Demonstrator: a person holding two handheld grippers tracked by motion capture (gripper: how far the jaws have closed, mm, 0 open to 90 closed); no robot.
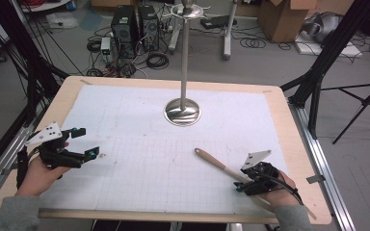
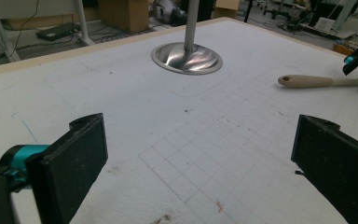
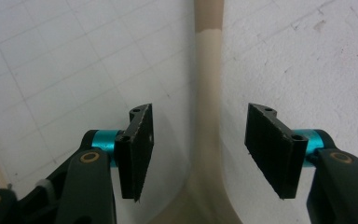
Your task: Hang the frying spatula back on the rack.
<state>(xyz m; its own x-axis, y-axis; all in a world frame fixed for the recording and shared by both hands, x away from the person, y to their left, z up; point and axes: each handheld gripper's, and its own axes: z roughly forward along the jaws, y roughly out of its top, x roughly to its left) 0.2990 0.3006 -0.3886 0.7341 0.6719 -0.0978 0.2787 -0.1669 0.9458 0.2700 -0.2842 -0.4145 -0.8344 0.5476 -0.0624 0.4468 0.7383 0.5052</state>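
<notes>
High view, wooden spatula (image 1: 220, 166) lying diagonally, handle up-left, right gripper (image 1: 241, 185) spread astride it.

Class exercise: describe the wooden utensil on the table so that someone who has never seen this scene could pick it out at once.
Start at the steel stand rising from the white gridded mat. Move toward the mat's near right corner, where the right gripper straddles a pale wooden utensil. It is the one long wooden thing there, its rounded handle end pierced by a hole.

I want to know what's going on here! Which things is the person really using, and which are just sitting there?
In use:
- wooden spoon, lying on the table between the jaws of the right gripper, which do not yet press on it

Just sitting there:
- metal stand at the table's far side
- left gripper, open with nothing between its jaws
- boxes and cables on the floor behind
</notes>
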